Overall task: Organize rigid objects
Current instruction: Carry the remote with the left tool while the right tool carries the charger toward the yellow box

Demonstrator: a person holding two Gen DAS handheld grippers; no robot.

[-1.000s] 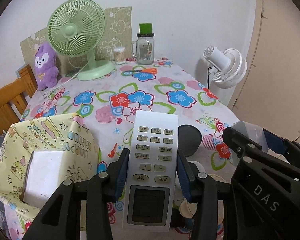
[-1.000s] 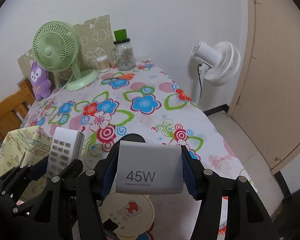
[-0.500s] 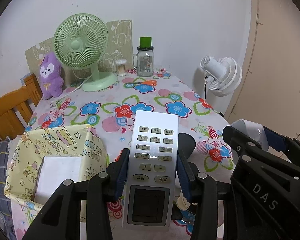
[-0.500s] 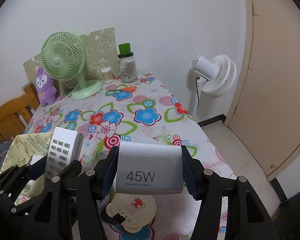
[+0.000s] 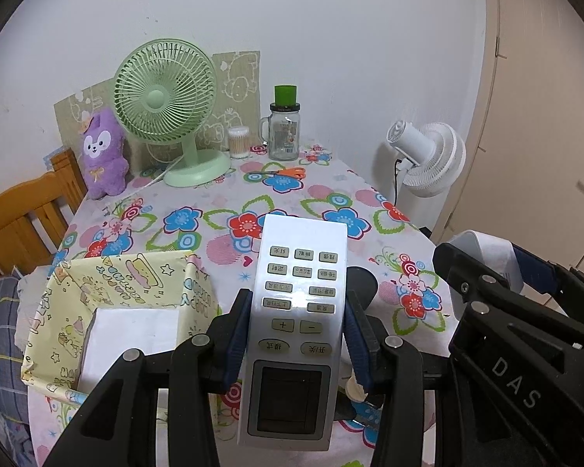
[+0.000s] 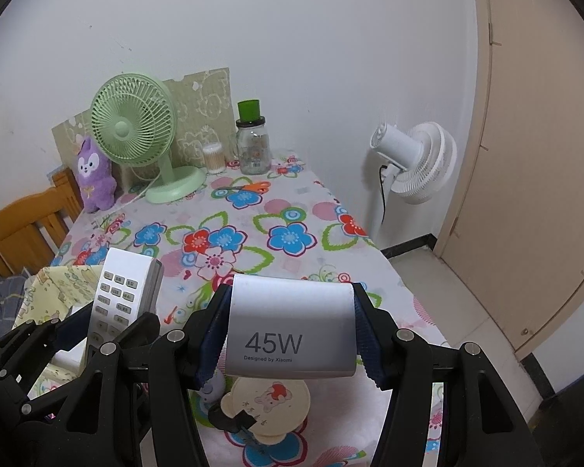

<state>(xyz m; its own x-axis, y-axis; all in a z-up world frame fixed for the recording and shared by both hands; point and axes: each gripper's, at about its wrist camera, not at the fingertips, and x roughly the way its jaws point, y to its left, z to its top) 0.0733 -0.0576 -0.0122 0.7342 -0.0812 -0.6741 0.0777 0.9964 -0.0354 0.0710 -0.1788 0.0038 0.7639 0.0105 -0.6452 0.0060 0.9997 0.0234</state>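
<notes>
- The left gripper [image 5: 298,334], black with blue pads, is clamped on a long white remote control with grey buttons and a small dark screen [image 5: 298,327]; the pads press its two long sides near the middle, and the screen end points back toward the camera.
- The remote control is held in the air above the near part of the table with the flowered cloth [image 5: 222,210], tilted with its far end raised.
- The right gripper [image 6: 290,330], of the same black and blue make, grips a white rectangular charger block printed "45W" [image 6: 290,327] by its two short sides; the block is held clear of the table.
- In the right wrist view the left gripper and its remote control show at lower left, just beside the right gripper.
- Below and left of the remote control, a yellow box with a cartoon print [image 5: 120,292] stands open on the table's near left corner, with a white flat block [image 5: 132,334] inside it.
- Beneath the charger block lies a cream round lid with a cartoon figure [image 6: 268,401] on the table, with a small black part at its left edge.
- A dark round object [image 5: 364,280] lies on the cloth just right of the remote control; what it is cannot be told.
- At the far end of the table stand a pale green desk fan [image 5: 167,109], a purple plush toy [image 5: 101,155], a clear glass jar with a green top [image 5: 284,128] and a small tub of cotton swabs [image 5: 238,142]; orange-handled scissors [image 5: 282,172] lie in front of the jar.
- A white standing fan [image 6: 412,163] stands on the floor to the right of the table, and a wooden chair [image 5: 23,218] stands at the left.
</notes>
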